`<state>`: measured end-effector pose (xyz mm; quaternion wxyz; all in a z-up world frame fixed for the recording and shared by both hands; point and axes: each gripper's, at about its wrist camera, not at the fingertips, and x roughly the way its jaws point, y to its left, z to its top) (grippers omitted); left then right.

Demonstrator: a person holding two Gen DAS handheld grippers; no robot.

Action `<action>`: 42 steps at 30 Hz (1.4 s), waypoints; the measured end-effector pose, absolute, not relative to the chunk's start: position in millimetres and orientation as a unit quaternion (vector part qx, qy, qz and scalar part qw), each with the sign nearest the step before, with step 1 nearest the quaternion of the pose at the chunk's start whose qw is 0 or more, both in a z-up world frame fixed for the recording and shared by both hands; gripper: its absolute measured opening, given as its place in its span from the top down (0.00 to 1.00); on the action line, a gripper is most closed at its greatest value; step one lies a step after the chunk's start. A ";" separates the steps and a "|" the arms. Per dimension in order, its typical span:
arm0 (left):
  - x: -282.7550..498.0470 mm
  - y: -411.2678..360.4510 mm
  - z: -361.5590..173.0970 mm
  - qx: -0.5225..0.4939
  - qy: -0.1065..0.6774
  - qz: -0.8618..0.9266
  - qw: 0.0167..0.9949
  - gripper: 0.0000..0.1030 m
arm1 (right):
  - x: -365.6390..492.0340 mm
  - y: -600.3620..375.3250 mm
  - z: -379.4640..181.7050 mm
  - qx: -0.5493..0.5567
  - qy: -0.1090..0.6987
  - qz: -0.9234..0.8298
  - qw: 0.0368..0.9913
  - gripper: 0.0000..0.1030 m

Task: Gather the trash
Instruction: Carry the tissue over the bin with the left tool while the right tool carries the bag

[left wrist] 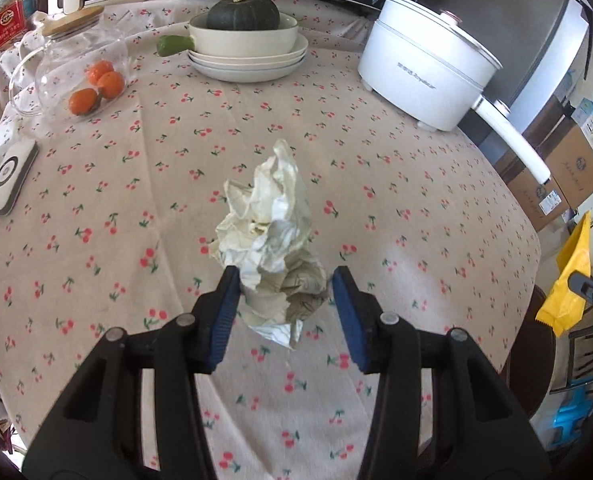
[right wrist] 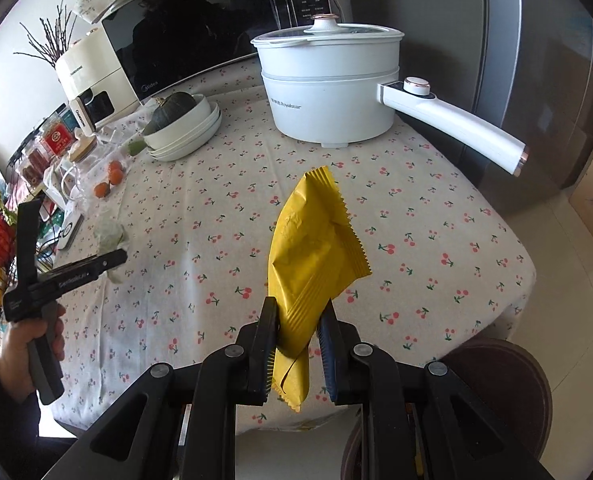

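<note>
A crumpled wad of off-white paper (left wrist: 268,220) sits pinched between the blue pads of my left gripper (left wrist: 284,292), which is shut on it and holds it above the cherry-print tablecloth (left wrist: 136,264). The right wrist view shows that same wad (right wrist: 110,232) at the far left, in the left gripper (right wrist: 114,258) that a hand (right wrist: 36,344) carries. My right gripper (right wrist: 298,320) is shut on a yellow snack wrapper (right wrist: 312,252), which sticks up over the table's near edge. From the left wrist camera, the wrapper (left wrist: 568,280) hangs off the table's right side.
A white electric pot (right wrist: 328,96) with a long handle stands at the back right. A squash in a bowl on stacked plates (left wrist: 244,36), a glass jar (left wrist: 76,64) with oranges and a white device (left wrist: 8,176) lie left. A brown stool (right wrist: 496,384) is below the table's edge.
</note>
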<state>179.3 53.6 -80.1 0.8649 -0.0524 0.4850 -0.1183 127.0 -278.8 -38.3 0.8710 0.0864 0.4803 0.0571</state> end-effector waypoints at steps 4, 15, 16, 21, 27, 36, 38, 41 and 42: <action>151.1 48.0 -69.4 -0.049 0.476 -0.130 0.868 0.52 | 100.3 -278.7 -40.0 0.078 0.480 0.053 0.872 0.80; 108.5 -7.5 -62.2 -0.006 0.459 -0.191 0.868 0.52 | 22.6 -333.4 -47.6 0.128 0.475 0.007 0.870 0.80; 105.9 -15.2 -61.7 -0.001 0.458 -0.198 0.867 0.52 | 16.3 -340.5 -48.5 0.129 0.474 -0.001 0.871 0.80; 95.3 -56.8 -61.8 0.022 0.456 -0.236 0.858 0.52 | -12.5 -374.4 -57.2 0.138 0.473 -0.037 0.869 0.80; 82.7 -111.9 -62.9 0.036 0.458 -0.288 0.840 0.52 | -43.8 -421.1 -74.2 0.170 0.480 -0.087 0.856 0.80; 59.4 -203.3 -80.4 0.068 0.459 -0.368 0.806 0.51 | -67.3 -468.6 -90.0 0.200 0.485 -0.135 0.841 0.80; 54.3 -219.8 -83.6 0.077 0.456 -0.381 0.801 0.51 | -70.2 -472.4 -91.3 0.203 0.485 -0.136 0.839 0.79; 47.4 -237.4 -88.2 0.098 0.447 -0.390 0.799 0.51 | -74.1 -474.4 -89.6 0.203 0.483 -0.135 0.841 0.79; 45.9 -241.2 -89.5 0.102 0.443 -0.394 0.799 0.51 | -74.3 -474.3 -88.6 0.203 0.483 -0.136 0.841 0.79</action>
